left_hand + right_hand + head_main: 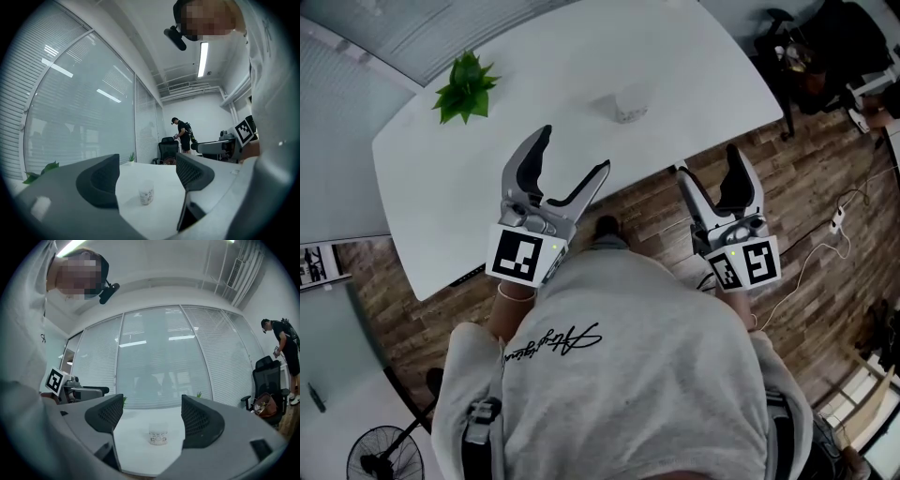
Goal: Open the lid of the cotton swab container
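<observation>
A person holds the left gripper (575, 150) and right gripper (710, 161) at the table's (534, 66) near edge, jaws spread and empty, seemingly poised to reach. The container (628, 103), lid apparently shut, stands mid-table, well apart. A plant (466, 86) sits near the far-left corner.

A potted plant (465, 86) stands on the white table (544, 112).
</observation>
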{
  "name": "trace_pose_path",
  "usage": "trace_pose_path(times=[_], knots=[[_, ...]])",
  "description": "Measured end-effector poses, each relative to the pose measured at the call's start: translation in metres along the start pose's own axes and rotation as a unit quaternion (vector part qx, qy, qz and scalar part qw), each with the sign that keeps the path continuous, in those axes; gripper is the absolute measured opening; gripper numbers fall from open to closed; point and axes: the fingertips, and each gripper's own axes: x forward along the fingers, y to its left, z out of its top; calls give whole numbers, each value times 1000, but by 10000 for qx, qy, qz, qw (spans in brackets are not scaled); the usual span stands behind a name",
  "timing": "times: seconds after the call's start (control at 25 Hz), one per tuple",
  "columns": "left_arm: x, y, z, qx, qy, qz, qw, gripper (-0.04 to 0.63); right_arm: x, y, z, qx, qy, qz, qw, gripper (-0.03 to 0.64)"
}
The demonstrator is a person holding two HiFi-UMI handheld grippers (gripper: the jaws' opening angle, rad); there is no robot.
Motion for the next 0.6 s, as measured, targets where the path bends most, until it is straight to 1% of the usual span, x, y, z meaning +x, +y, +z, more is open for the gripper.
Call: trace_pose_path(times=[0.16, 0.28, 0.4, 0.52, 0.6], knots=[[10, 21, -6, 40, 53, -89, 9999, 364, 23, -1, 0, -29, -20, -30, 10000, 371], [21, 32, -4, -53, -32, -146, 9999, 364, 39, -3, 0, -62, -30, -56, 10000, 371], [31, 39, -9, -136, -30, -248, 9996, 364, 52, -7, -1, -68, -57, -116, 9999, 371], [39, 44, -19, -230, 64, -349, 9991, 364, 61, -10, -2, -70, -61, -187, 9998, 371], [44, 45, -28, -228, 193, -451, 9985, 364, 64, -13, -3, -61, -39, -240, 9997, 371]])
